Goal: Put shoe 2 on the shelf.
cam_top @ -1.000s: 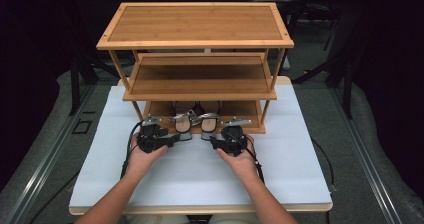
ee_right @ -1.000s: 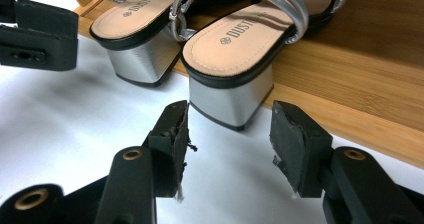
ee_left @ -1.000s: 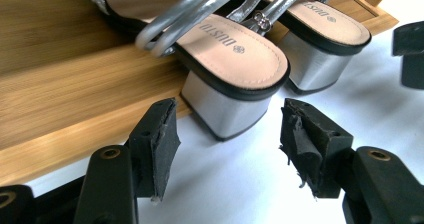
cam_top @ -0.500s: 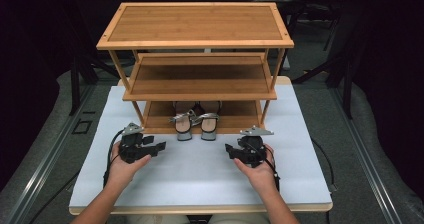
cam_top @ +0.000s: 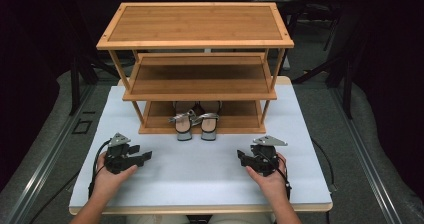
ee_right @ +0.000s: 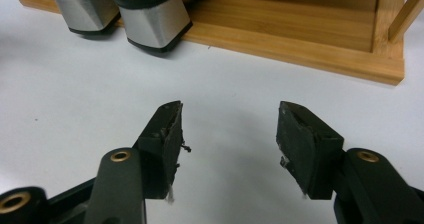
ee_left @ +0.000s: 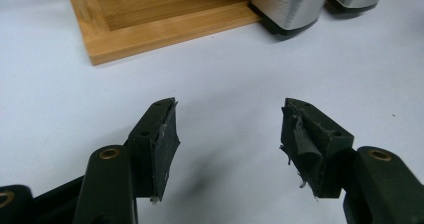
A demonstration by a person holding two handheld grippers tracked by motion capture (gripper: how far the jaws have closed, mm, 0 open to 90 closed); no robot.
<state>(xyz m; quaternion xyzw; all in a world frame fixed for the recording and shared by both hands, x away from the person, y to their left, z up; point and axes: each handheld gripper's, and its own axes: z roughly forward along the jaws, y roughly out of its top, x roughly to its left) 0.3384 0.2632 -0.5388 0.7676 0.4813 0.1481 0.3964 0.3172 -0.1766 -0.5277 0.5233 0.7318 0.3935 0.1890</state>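
At the centre of the high view, my two claws rest released on the white table, with the sandals on the rack's bottom shelf above them.

Largest is the white table (cam_top: 200,179), running across the lower half of the frame; on it stands the three-tier bamboo rack (cam_top: 196,64), filling the upper middle. The pair of silver sandals (cam_top: 196,120) sits on the lowest shelf at centre frame, heels poking over the front edge toward me, the two lying side by side. My left gripper (cam_top: 145,157) lies at lower left, jaws spread wide with nothing between them. My right gripper (cam_top: 241,159) lies at lower right, its jaws have just been opening and hold nothing. Both stand well apart from the sandals.
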